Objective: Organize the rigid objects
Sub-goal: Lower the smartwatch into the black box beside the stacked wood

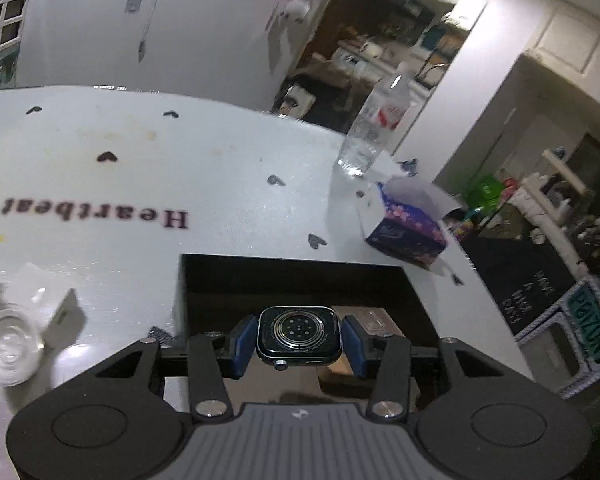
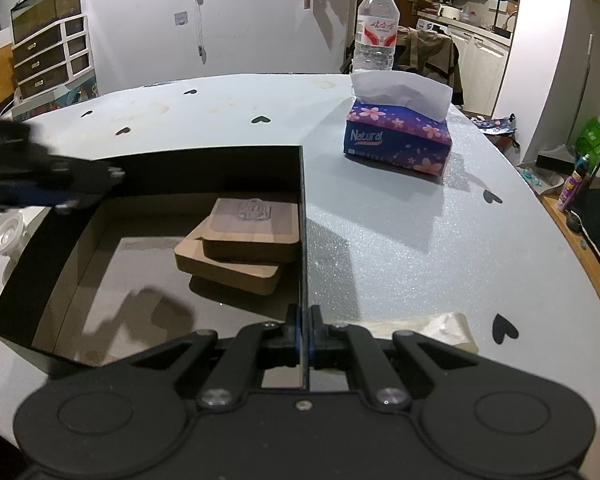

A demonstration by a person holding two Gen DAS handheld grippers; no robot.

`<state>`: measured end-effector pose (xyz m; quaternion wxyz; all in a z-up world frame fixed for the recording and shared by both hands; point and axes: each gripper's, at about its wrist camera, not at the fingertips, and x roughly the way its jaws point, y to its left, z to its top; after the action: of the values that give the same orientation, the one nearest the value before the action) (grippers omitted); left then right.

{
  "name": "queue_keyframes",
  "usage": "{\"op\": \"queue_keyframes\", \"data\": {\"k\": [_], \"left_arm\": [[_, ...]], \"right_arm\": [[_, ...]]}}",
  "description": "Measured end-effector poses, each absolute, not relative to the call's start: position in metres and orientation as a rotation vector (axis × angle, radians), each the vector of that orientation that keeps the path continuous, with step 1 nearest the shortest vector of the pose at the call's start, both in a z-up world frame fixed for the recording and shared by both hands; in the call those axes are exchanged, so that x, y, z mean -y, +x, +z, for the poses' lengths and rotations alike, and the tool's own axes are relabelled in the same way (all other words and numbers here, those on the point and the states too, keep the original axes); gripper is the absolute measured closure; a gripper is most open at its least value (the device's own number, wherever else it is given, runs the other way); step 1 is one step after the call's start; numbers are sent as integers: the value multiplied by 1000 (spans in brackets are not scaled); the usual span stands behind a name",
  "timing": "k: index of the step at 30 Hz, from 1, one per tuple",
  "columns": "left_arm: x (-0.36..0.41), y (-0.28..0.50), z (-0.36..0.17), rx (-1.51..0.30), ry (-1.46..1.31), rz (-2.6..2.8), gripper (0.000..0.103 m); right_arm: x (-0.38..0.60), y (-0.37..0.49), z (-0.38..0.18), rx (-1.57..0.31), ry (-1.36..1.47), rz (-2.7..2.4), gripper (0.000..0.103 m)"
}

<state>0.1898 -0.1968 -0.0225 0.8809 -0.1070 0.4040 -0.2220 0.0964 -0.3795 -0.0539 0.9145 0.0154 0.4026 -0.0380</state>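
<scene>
Black watch body (image 1: 299, 334) clamped, wooden blocks (image 2: 240, 240) boxed

A pale table (image 2: 380, 240) printed with small dark hearts fills both views. On it sit an open black box (image 2: 148, 168) at centre left, a floral tissue pack (image 2: 396, 144) at upper right, and a clear water bottle (image 2: 376, 32) behind that.

At the left edge lies a clear plastic lid (image 1: 10, 346).
</scene>
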Motion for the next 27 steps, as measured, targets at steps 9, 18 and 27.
{"op": "queue_keyframes", "data": {"k": [9,18,27], "left_arm": [[229,216,-37,-908,-208,-352,56],[241,223,-51,-917,-161,-280,55],[245,224,-53,-939,-164,-303,42]], "right_arm": [[377,96,-55,-824,27,-92,98],[379,95,-55,-819,33,-83,99],[379,95,-55,-818,39,-83,99]]}}
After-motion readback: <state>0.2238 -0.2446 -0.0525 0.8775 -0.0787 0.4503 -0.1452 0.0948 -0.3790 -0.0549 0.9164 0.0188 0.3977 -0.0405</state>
